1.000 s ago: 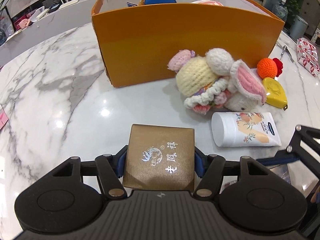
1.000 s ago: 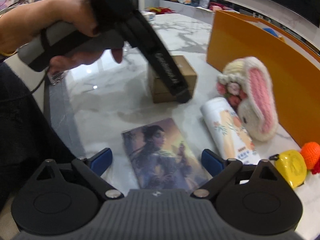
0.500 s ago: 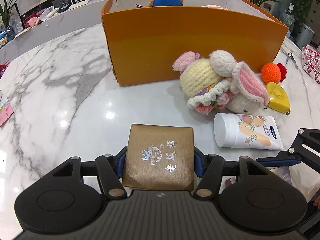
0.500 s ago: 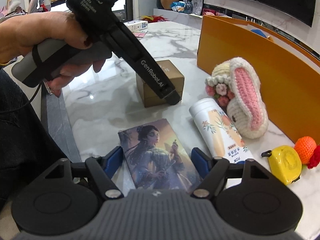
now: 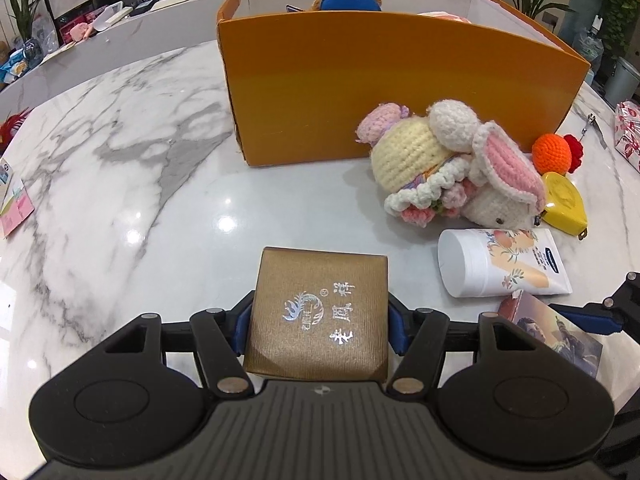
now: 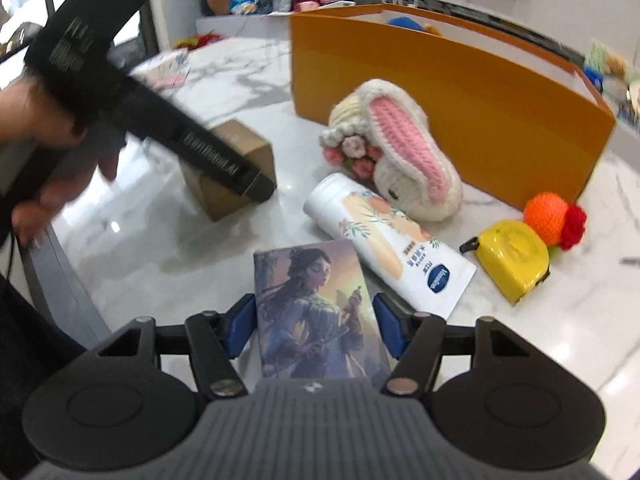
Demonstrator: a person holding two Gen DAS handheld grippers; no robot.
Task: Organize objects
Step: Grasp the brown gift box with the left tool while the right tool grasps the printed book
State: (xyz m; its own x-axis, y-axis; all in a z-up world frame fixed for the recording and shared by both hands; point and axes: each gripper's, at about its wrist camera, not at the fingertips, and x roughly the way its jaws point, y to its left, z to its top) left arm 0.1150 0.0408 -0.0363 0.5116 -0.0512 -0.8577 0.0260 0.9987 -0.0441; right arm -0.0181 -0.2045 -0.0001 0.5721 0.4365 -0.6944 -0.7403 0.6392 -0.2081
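Left gripper (image 5: pixel 318 322) clamped on the square gold-brown textured gift box (image 5: pixel 318 316), blue pads pressed to both its sides. Box lifted or just at the white marble tabletop (image 5: pixel 120 184): hard to say from here. Right gripper (image 6: pixel 314 326) straddling the flat illustrated card of a woman in blue robes (image 6: pixel 312 312), pads just beside its edges with slivers of gap showing; contact not certain.

Step in hand, by the look of it: two pickups at once, both bound for the tall orange cardboard box (image 5: pixel 384 92) at the back. Next move calls for a lift high enough to clear that orange wall, then a release inside. For the card, a firm close first, since a thin flat thing slips easily.

Left view alone: inside of the orange box, a blue plush top already sitting there. Right view alone: the box's full depth under the left tool, plus the white peach-printed lotion tube (image 6: pixel 384 240) nearly touching the card, crocheted cream-and-pink bunny (image 6: pixel 400 152) behind it, yellow tape measure (image 6: pixel 512 258) well clear.
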